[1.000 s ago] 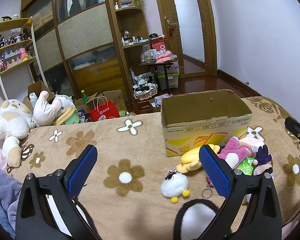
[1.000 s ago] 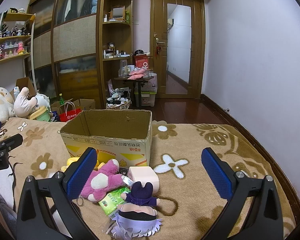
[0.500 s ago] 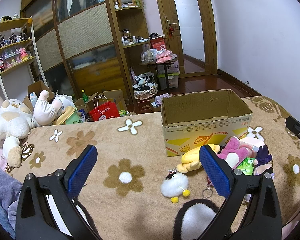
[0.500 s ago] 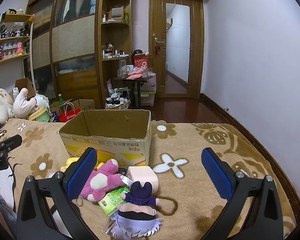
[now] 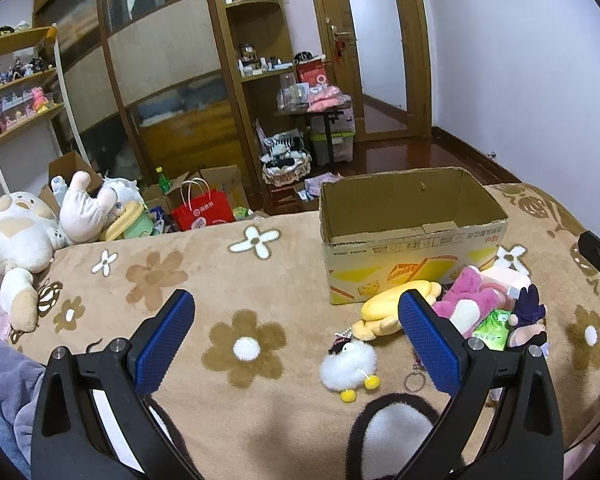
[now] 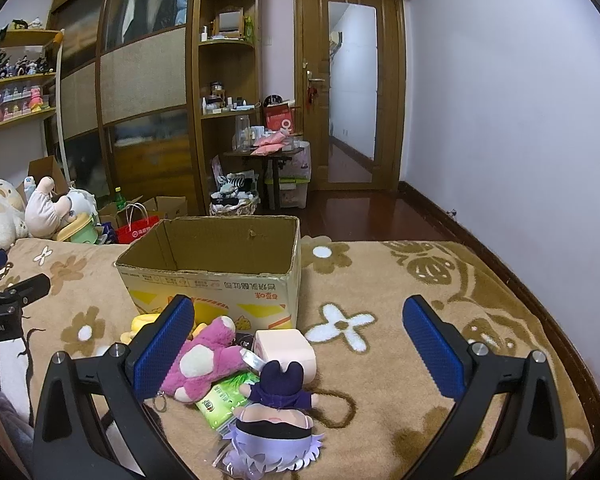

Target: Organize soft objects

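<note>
Lower centre of both wrist views: almost nothing has changed over the last second. Left view matches the earlier pictures; right view drifts only a touch, so the cardboard box (image 6: 214,276) sits slightly lower in frame than before

Left gripper (image 5: 296,334) is spread wide, nothing between the blue pads, hovering over the flower blanket (image 5: 204,276). Right gripper (image 6: 298,340) also spread wide and empty, hanging above the toy pile

Where the task stuff is:
- box: open, upright, centre right in the left view, looks empty as far as its inside shows
- yellow plush (image 5: 392,308), pink bear (image 6: 204,360), pink block (image 6: 286,348), green packet (image 6: 224,396) and purple-haired doll (image 6: 274,420) are bunched on the blanket just in front of the box
- white fluffy keychain (image 5: 350,364) lies a little apart, lower centre of the left view, between the left gripper's pads in frame
- black-and-white plush (image 5: 392,436) at the bottom edge of the left view, partly cut off

Meaning for the task: no pick has started and every loose toy is outside the box, so sorting looks to be at the very beginning. My read is that both hands are paused while choosing a first target. Doll and bear are nearest the right gripper, keychain nearest the left

Big plush toys (image 5: 18,236) at far left sit well apart from the pile
</note>
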`<state>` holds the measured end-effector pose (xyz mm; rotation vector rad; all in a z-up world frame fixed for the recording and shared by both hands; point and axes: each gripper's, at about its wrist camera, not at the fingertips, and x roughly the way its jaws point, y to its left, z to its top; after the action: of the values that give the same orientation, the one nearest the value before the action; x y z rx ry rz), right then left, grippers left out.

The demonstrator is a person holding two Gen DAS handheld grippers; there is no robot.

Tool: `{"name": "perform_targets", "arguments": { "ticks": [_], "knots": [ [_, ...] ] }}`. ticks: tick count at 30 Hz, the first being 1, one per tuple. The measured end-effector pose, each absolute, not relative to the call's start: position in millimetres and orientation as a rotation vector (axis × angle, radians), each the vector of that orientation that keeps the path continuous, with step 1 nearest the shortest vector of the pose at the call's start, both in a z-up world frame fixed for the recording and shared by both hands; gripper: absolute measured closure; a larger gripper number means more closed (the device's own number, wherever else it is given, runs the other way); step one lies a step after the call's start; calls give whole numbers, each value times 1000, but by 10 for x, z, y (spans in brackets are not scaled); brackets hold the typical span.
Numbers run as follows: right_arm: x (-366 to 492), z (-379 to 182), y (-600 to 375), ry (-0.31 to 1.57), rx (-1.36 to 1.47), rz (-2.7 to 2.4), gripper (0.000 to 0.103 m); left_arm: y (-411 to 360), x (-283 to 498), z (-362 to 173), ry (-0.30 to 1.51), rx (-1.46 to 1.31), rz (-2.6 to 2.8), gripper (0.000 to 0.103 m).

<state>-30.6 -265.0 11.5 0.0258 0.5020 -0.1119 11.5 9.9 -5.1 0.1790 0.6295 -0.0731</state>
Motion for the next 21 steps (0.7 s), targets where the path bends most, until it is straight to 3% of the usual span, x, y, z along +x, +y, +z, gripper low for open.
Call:
{"name": "perform_targets", "arguments": {
  "ticks": [21],
  "knots": [
    [142, -364, -2863, 847, 215, -52, 0, -231, 695, -462, 863, 207, -117, 2]
  ]
}}
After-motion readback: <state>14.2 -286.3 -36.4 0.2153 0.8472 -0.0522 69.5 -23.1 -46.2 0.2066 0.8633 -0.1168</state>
